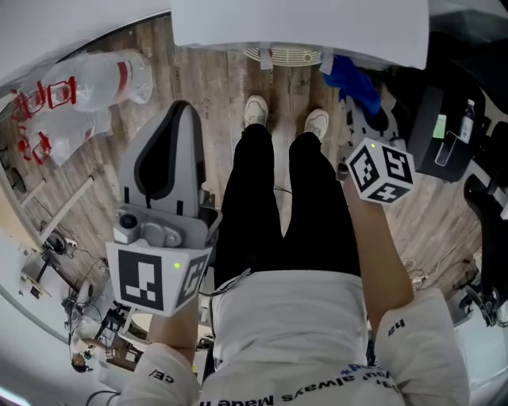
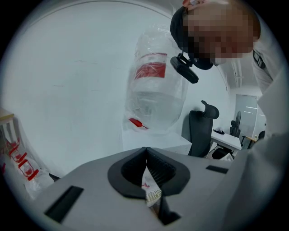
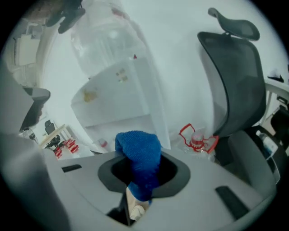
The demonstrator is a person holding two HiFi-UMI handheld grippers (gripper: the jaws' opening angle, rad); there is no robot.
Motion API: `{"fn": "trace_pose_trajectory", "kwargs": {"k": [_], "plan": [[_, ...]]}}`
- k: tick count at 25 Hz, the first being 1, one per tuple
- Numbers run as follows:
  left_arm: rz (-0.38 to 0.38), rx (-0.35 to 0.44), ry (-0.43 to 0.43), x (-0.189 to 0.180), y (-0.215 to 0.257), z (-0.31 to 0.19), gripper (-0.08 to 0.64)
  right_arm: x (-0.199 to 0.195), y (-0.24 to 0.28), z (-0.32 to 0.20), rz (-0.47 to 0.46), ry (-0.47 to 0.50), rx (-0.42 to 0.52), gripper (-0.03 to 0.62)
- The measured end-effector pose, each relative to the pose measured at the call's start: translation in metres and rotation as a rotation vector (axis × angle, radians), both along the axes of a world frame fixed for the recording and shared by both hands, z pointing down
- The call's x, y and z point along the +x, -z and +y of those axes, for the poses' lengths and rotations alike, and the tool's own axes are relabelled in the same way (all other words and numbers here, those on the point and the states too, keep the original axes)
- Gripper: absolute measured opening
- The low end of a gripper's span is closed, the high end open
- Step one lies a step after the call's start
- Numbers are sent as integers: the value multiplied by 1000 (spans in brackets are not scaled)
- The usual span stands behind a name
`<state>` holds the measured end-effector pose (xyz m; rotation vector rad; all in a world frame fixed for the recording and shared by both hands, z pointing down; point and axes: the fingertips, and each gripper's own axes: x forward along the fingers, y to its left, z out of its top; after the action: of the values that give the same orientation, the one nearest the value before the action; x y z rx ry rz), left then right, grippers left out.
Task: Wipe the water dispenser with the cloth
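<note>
The white water dispenser [image 1: 302, 24] stands right in front of my feet, with its round grille [image 1: 284, 55] just below. In the left gripper view the dispenser [image 2: 153, 140] carries a plastic-wrapped bottle [image 2: 156, 85]; in the right gripper view its body [image 3: 117, 97] fills the middle. My right gripper [image 1: 359, 99] is shut on a blue cloth [image 1: 353, 83], held close to the dispenser's front right. The cloth [image 3: 137, 158] bulges out between the jaws of the right gripper [image 3: 137, 173]. My left gripper [image 1: 181, 111] hangs to the left, shut and with nothing in it [image 2: 145, 150].
Wrapped water bottles with red handles [image 1: 87, 83] lie on the wooden floor at the left, and one [image 3: 197, 138] sits beside the dispenser. A black office chair [image 3: 235, 81] stands to the right. Dark equipment [image 1: 452, 135] crowds the right side.
</note>
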<state>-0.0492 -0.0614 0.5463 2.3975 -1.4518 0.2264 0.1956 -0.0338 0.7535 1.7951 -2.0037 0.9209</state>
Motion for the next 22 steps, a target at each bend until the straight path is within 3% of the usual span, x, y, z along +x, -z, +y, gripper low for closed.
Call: {"fn": "trace_pose_trajectory", "kwargs": {"k": [7,22], "plan": [[12,7,20,-12,3,6,20,-64,87,6,-38,145,169,84],[23,20,109,-62,6,6,20,-209,125,-24,-160,395,220,86]]}}
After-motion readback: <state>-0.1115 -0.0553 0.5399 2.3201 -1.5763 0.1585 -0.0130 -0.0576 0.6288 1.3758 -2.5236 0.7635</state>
